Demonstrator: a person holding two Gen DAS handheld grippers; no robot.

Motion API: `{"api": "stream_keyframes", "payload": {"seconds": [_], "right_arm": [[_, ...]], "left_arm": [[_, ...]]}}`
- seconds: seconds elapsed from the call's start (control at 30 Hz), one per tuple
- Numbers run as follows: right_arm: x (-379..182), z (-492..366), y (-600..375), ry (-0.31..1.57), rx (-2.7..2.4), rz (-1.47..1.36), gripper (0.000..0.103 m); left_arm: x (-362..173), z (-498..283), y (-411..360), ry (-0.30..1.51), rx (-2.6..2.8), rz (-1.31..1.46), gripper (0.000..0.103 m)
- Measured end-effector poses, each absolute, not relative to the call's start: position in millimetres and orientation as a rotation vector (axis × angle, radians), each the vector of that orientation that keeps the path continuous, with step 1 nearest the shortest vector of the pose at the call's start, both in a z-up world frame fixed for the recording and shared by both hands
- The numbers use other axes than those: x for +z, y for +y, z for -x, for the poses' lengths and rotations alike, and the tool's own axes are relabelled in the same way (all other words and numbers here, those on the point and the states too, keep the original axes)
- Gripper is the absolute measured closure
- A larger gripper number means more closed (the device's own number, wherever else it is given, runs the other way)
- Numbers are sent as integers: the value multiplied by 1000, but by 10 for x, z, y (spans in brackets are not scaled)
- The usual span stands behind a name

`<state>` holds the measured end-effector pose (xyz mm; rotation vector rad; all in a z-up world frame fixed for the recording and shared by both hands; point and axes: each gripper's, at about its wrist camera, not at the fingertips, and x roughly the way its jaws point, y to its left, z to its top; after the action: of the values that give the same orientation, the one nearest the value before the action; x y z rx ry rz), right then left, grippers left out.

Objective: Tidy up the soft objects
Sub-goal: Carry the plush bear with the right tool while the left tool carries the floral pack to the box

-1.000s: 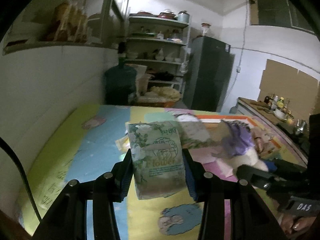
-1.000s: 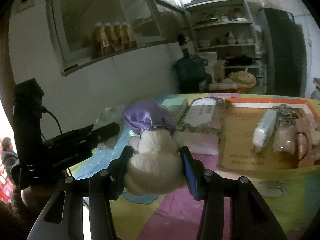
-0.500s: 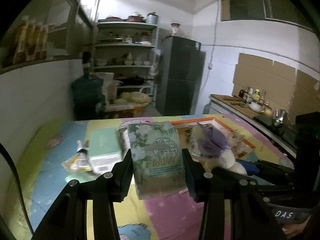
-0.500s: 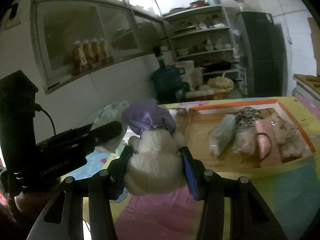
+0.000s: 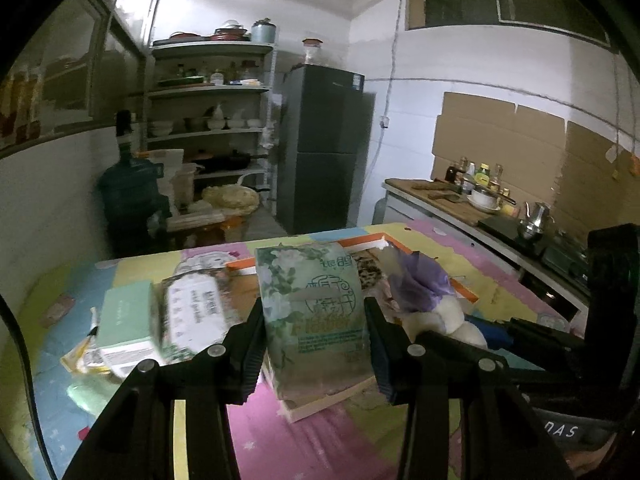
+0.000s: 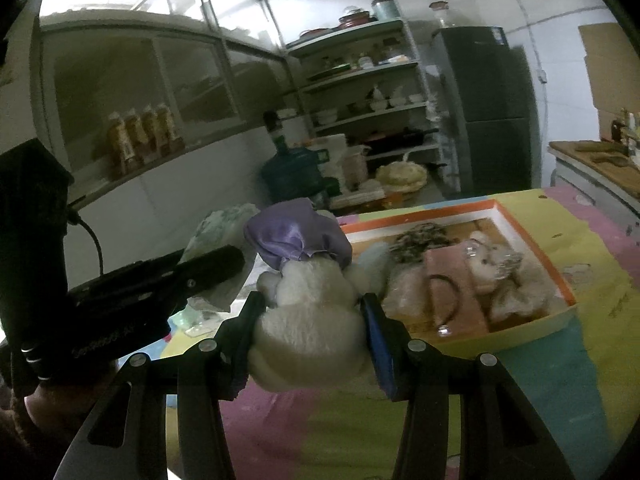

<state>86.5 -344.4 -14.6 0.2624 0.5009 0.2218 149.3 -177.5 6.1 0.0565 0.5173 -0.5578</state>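
The left claw (image 5: 314, 336) pinches a floral tissue pack (image 5: 316, 316) upright between its two fingers, above the near corner of the orange-rimmed tray (image 5: 464, 292). A mint box (image 5: 126, 320) and a wet-wipes pack (image 5: 196, 316) lie on the bench (image 5: 280, 432) to the left of this claw. The right claw (image 6: 310, 336) pinches a white plush toy (image 6: 308, 328) with a purple cap (image 6: 296, 236). The tray (image 6: 532, 264) lies ahead and to the right of this claw, holding further soft items.
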Motion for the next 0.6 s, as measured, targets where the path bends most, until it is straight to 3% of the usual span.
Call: {"api": "stream_keyframes", "payload": {"seconds": [0.6], "right_arm": [[-27,-990,-4188,479,86,-228,52]], "left_arm": [[84,-1845,-2543,540,-636,-93,57]]}}
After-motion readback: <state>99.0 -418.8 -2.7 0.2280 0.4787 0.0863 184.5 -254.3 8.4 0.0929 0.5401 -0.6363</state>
